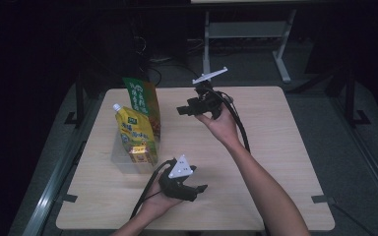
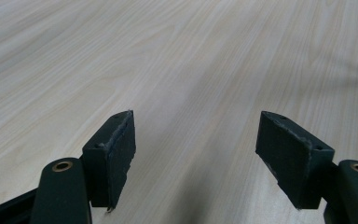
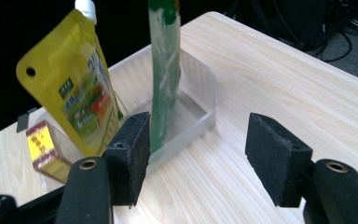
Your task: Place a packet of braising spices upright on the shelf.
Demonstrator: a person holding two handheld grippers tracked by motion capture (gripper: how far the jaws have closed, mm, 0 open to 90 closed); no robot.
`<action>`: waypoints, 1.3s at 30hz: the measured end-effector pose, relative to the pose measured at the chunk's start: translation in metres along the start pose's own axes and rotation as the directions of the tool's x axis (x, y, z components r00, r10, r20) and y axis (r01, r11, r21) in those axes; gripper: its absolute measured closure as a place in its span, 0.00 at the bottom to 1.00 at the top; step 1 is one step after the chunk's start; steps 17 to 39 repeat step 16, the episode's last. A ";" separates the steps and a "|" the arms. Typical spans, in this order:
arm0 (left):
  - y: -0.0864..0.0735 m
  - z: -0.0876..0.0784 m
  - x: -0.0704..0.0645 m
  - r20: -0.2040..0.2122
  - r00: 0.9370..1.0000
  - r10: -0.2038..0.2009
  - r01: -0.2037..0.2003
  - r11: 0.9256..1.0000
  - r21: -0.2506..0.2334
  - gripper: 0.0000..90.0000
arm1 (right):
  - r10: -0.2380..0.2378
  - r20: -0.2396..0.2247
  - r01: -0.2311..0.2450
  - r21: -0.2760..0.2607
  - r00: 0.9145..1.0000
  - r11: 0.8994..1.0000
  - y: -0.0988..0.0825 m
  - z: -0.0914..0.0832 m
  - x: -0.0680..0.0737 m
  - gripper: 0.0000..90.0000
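Right gripper view: right gripper jaws wide, empty, near green pouch; left gripper likewise.

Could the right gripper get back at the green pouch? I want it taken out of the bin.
Probably yes: the right gripper is open and empty beside the clear bin, and the green pouch stands upright with nothing between them.

The clear plastic bin sits on the pale wooden table; inside it a green pouch stands upright at its middle; a yellow spouted pouch leans beside that, toward the bin's far end; a small yellow-and-red box lies tilted beyond it; the right gripper hovers just outside the bin's near wall, jaws apart with nothing between them.
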State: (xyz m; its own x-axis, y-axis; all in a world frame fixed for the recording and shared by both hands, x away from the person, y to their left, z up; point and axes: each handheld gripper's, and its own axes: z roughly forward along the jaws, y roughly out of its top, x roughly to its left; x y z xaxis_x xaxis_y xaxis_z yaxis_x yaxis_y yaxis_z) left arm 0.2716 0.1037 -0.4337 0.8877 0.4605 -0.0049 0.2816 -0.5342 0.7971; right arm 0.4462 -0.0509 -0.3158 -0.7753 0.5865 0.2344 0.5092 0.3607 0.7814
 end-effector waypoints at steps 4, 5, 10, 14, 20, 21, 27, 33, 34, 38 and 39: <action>0.000 0.000 -0.001 0.000 1.000 -0.008 0.008 1.000 -0.007 0.31 | 0.011 0.015 -0.011 -0.003 1.000 1.000 -0.014 -0.015 -0.005 0.44; 0.000 0.001 -0.002 0.000 1.000 -0.008 0.008 1.000 -0.007 0.31 | 0.013 0.021 -0.013 -0.001 1.000 1.000 -0.018 -0.018 -0.007 0.43; 0.000 0.000 -0.002 0.000 1.000 -0.002 0.002 1.000 -0.001 0.31 | 0.023 0.040 -0.023 -0.001 0.999 1.000 -0.034 -0.033 -0.012 0.43; -0.001 0.001 -0.001 0.002 1.000 -0.009 0.009 1.000 -0.002 0.30 | 0.050 0.051 -0.050 0.000 0.997 0.999 -0.047 -0.044 -0.016 0.42; -0.001 0.001 -0.001 0.003 1.000 -0.009 0.009 1.000 0.000 0.30 | 0.055 0.052 -0.055 -0.001 0.997 0.998 -0.054 -0.049 -0.018 0.42; -0.001 0.001 -0.001 0.003 1.000 -0.009 0.009 1.000 0.000 0.30 | 0.055 0.052 -0.055 -0.001 0.997 0.998 -0.054 -0.049 -0.018 0.42; -0.001 0.001 -0.001 0.003 1.000 -0.009 0.009 1.000 0.000 0.30 | 0.055 0.052 -0.055 -0.001 0.997 0.998 -0.054 -0.049 -0.018 0.42; -0.001 0.001 -0.001 0.003 1.000 -0.009 0.009 1.000 0.000 0.30 | 0.055 0.052 -0.055 -0.001 0.997 0.998 -0.054 -0.049 -0.018 0.42; -0.001 0.001 -0.001 0.003 1.000 -0.009 0.009 1.000 0.000 0.30 | 0.055 0.052 -0.055 -0.001 0.997 0.998 -0.054 -0.049 -0.018 0.42; -0.001 0.001 -0.001 0.003 1.000 -0.009 0.009 1.000 0.000 0.30 | 0.055 0.052 -0.055 -0.001 0.997 0.998 -0.054 -0.049 -0.018 0.42; -0.001 0.001 -0.001 0.003 1.000 -0.009 0.009 1.000 0.000 0.30 | 0.055 0.052 -0.055 -0.001 0.997 0.998 -0.054 -0.049 -0.018 0.42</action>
